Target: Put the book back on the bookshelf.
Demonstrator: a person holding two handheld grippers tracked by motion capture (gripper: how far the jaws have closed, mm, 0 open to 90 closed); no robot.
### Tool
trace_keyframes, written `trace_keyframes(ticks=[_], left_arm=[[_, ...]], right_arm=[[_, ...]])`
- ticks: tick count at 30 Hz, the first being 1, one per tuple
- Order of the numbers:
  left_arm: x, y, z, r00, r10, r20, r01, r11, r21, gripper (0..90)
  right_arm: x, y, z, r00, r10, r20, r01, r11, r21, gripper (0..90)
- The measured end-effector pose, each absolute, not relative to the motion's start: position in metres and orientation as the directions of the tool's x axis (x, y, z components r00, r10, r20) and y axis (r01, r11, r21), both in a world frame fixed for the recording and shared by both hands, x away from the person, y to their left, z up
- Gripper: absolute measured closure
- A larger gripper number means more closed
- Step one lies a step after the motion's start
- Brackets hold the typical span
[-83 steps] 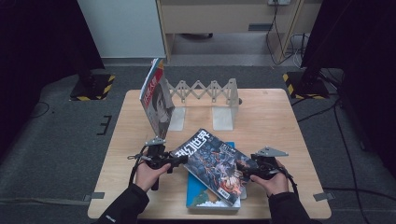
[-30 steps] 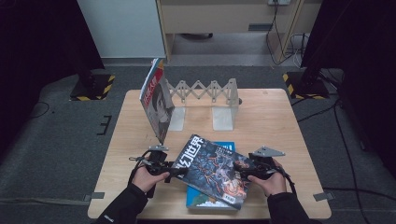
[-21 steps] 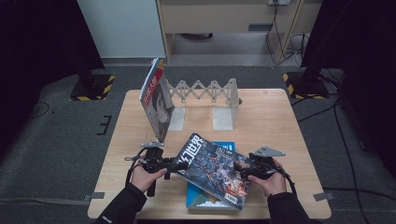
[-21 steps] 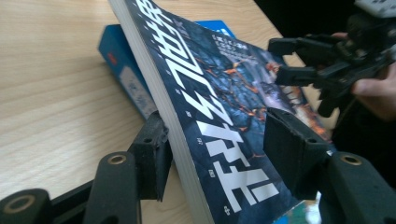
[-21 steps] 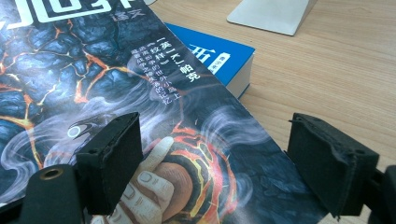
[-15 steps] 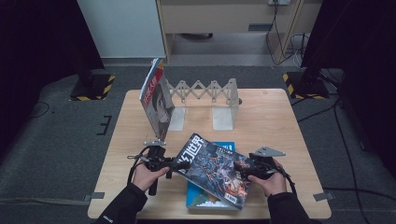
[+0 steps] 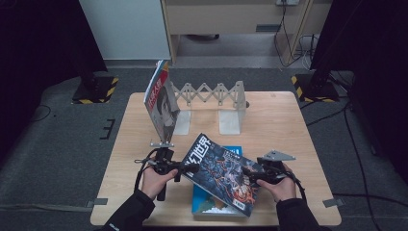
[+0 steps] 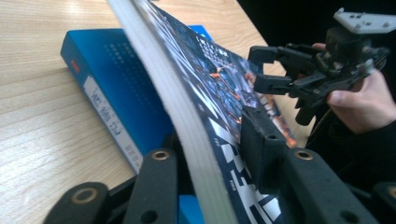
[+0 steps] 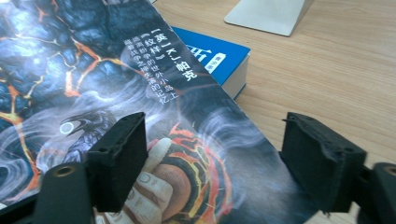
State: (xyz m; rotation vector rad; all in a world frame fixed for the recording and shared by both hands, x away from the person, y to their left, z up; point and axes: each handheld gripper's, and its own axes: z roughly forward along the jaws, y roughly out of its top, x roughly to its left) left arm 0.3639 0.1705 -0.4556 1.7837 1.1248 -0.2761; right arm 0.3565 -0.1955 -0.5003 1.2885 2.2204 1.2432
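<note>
Bare tabletop point(image 7: 284, 120) right of the bookend rack point(image 7: 211, 96); upright magazine point(image 7: 161, 103) left.

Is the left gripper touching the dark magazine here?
Touching. The left gripper view shows the left gripper, whose jaws have just been closing, clamped on the edge of the magazine, one pad pressed on its cover.

Overhead; claw cameras close, sharing magazine point(image 7: 222, 174).

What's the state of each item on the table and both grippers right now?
Dark magazine: left edge lifted, tilted.
Blue book: flat, closed, under the magazine.
Red magazine: upright in rack.
Rack: extended.
Left gripper: shut on magazine's spine edge, just closed.
Right gripper: open over the cover.
</note>
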Motion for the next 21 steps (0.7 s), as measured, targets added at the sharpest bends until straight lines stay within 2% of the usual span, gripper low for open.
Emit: trace_keyframes(ticks=[11, 21], left_arm=[[0.364, 0.159, -0.427, 0.541, 0.572, -0.617, 0.79, -0.092, 0.607, 75.9], [0.367, 0.144, -0.404, 0.54, 0.547, -0.64, 0.79, -0.066, 0.61, 81.6]], right_arm=[[0.36, -0.222, -0.497, -0.481, 0.858, 0.18, 0.584, 0.16, 0.796, 24.0], [0.365, -0.255, -0.506, -0.392, 0.911, 0.126, 0.625, 0.164, 0.763, 24.3]])
